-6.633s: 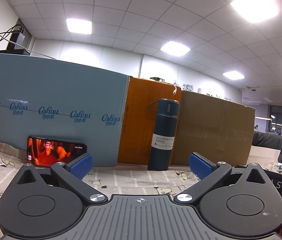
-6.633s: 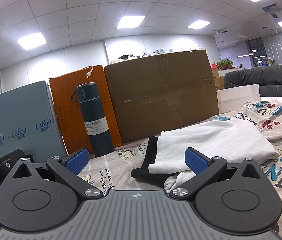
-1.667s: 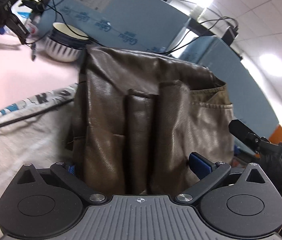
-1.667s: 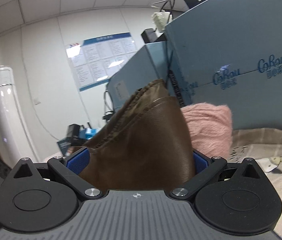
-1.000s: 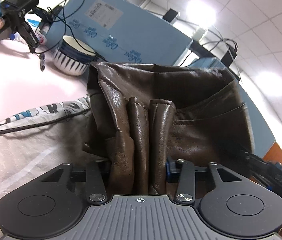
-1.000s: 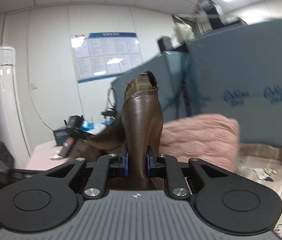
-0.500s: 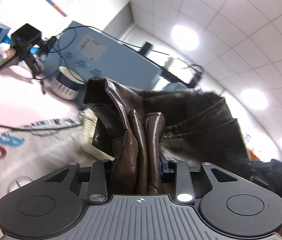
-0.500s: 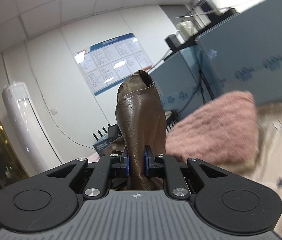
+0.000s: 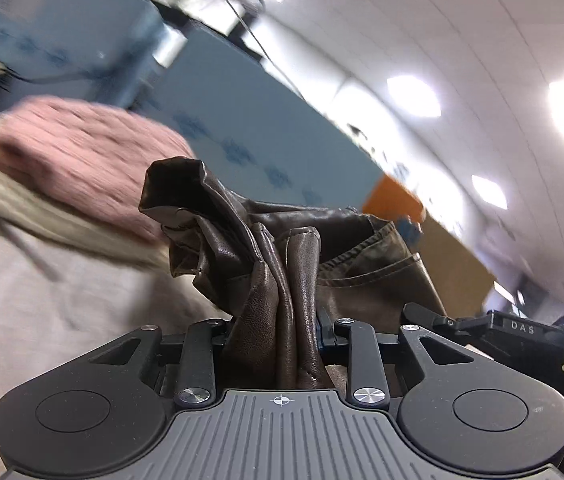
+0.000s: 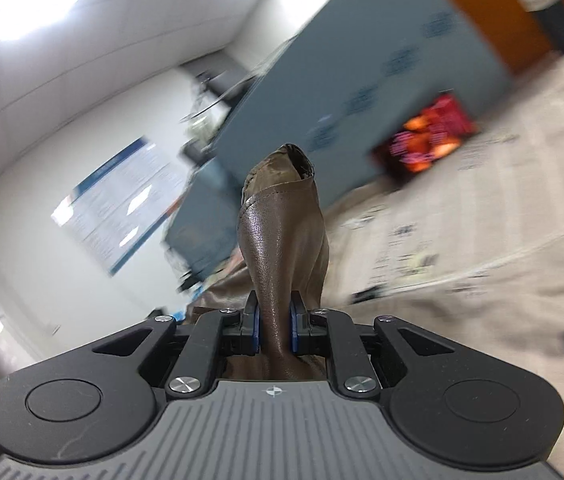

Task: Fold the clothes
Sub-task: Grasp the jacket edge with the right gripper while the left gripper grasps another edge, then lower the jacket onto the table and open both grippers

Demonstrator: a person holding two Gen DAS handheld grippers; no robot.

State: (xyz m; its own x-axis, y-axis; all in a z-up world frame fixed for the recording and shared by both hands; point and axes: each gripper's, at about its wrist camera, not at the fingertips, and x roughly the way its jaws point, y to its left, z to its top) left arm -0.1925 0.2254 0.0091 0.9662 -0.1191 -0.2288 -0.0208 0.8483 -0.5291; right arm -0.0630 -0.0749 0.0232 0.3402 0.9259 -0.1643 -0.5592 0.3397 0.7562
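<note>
both tools clamp the brown leather garment (image 9: 282, 280): left tool (image 9: 278, 332) on bunched folds, right tool (image 10: 275, 330) on one narrow fold; no containers discernible.

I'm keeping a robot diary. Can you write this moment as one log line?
left gripper: shut on brown leather garment | right gripper: shut on same garment | fold: not yet done

Right tongs (image 10: 275, 330) clamped on a narrow fold of brown leather garment (image 10: 283, 240), which stands up between the blue pads (image 10: 256, 330). Behind, blurred: blue boxes (image 10: 361, 92), an orange-lit screen (image 10: 425, 140), and printed cloth (image 10: 481, 240) over the worktop.
</note>
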